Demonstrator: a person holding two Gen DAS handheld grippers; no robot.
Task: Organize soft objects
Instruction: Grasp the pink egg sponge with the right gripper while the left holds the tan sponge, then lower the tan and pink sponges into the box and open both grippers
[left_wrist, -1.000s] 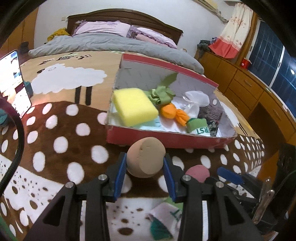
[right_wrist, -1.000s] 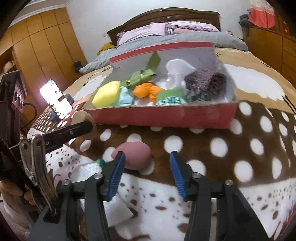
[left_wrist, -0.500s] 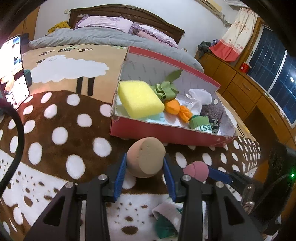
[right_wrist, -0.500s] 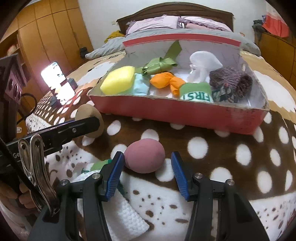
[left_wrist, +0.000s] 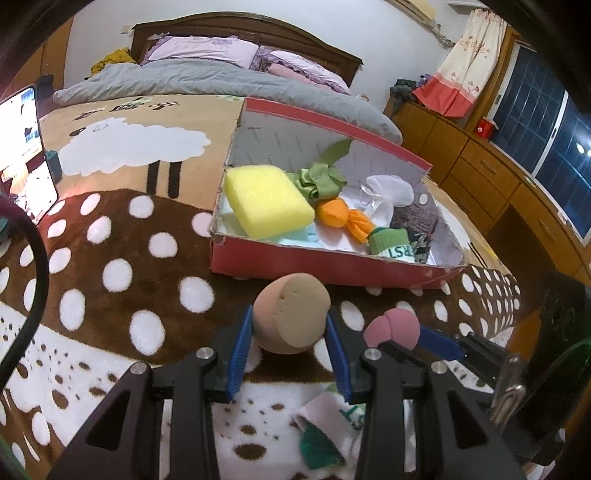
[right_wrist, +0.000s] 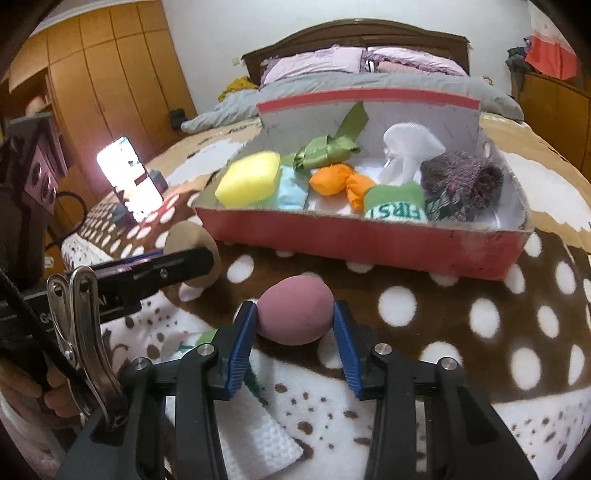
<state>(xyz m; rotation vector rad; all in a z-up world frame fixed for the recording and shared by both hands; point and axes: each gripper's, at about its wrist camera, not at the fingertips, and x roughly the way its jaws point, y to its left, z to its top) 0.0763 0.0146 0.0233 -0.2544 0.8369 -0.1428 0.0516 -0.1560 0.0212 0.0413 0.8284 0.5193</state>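
My left gripper (left_wrist: 290, 332) is shut on a tan egg-shaped sponge (left_wrist: 291, 321), held just above the spotted blanket in front of the red cardboard box (left_wrist: 332, 264). In the right wrist view, my right gripper (right_wrist: 295, 323) has its jaws closing on a pink egg-shaped sponge (right_wrist: 295, 314). Both blue pads touch its sides. From the left wrist view the pink sponge (left_wrist: 397, 326) looks creased. The box (right_wrist: 369, 240) holds a yellow sponge (right_wrist: 249, 181), a green ribbon, an orange cloth, a white piece, a green sock and a dark knit item.
A white and green sock (left_wrist: 332, 424) lies on the blanket beneath the grippers. A lit phone (right_wrist: 129, 177) stands on the bed at the left. Grey duvet and pillows lie behind the box. A wooden wardrobe (right_wrist: 110, 92) and dresser (left_wrist: 498, 177) flank the bed.
My right gripper slid forward around the pink sponge and its jaws narrowed until the pads met it. The left gripper kept still, holding the tan sponge.
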